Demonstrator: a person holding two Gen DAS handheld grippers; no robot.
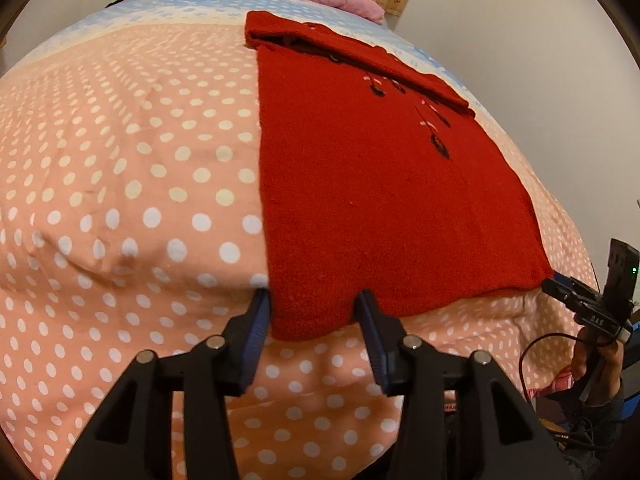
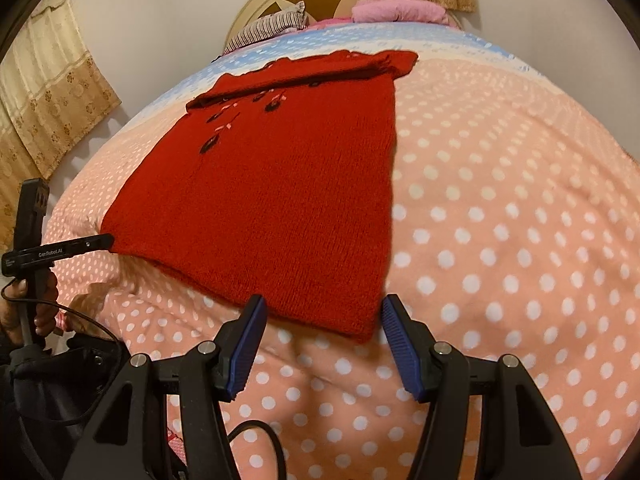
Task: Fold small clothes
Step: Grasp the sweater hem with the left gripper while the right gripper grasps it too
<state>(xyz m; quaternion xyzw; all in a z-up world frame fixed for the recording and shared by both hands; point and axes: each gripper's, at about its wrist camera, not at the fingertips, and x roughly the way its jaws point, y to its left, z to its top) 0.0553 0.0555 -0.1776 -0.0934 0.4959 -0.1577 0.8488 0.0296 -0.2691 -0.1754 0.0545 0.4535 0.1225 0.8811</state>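
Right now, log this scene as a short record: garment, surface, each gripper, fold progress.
garment: red sweater, lying flat, sleeves already folded in across the top
surface: bed cover, pink with white dots
left gripper: jaws apart, either side of the sweater's near left corner, pads not pressing
right gripper: jaws apart around the near right corner, not gripping
background: pink pillow and striped pillow at the headboard
fold progress: bottom hem not yet lifted

Red knitted sweater (image 1: 360, 184) with small dark and pink embroidery, lying flat on the polka-dot bed (image 1: 140, 160), top portion folded over.
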